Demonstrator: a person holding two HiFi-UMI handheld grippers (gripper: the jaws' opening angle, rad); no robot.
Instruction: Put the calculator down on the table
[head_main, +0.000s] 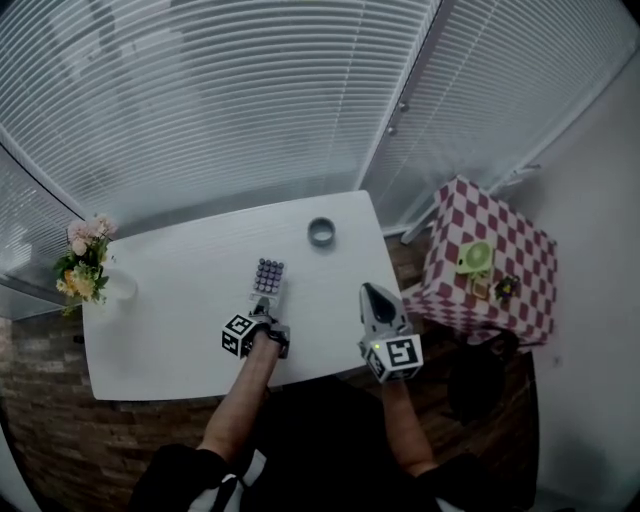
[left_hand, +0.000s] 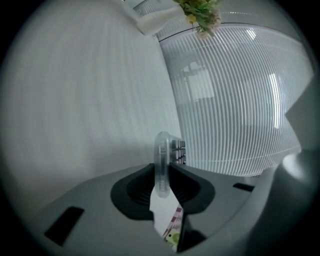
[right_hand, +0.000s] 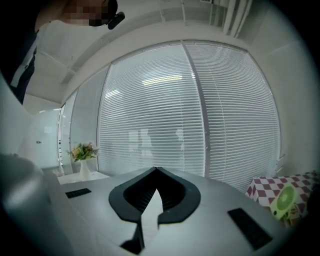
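The calculator (head_main: 268, 274), pale with dark keys and a clear edge, is over the middle of the white table (head_main: 170, 310). My left gripper (head_main: 264, 304) is shut on its near end. In the left gripper view the calculator (left_hand: 163, 162) stands edge-on between the jaws, its keys (left_hand: 179, 151) facing right, with the table surface (left_hand: 80, 100) close along the left. I cannot tell whether it touches the table. My right gripper (head_main: 374, 296) hovers off the table's right front corner. Its jaws (right_hand: 156, 172) meet at the tips with nothing between them.
A grey tape roll (head_main: 321, 232) lies near the table's far right edge. A vase of flowers (head_main: 88, 265) stands at the left end. A small table with a pink checked cloth (head_main: 500, 250) and small items stands to the right. Window blinds (head_main: 250, 90) run behind.
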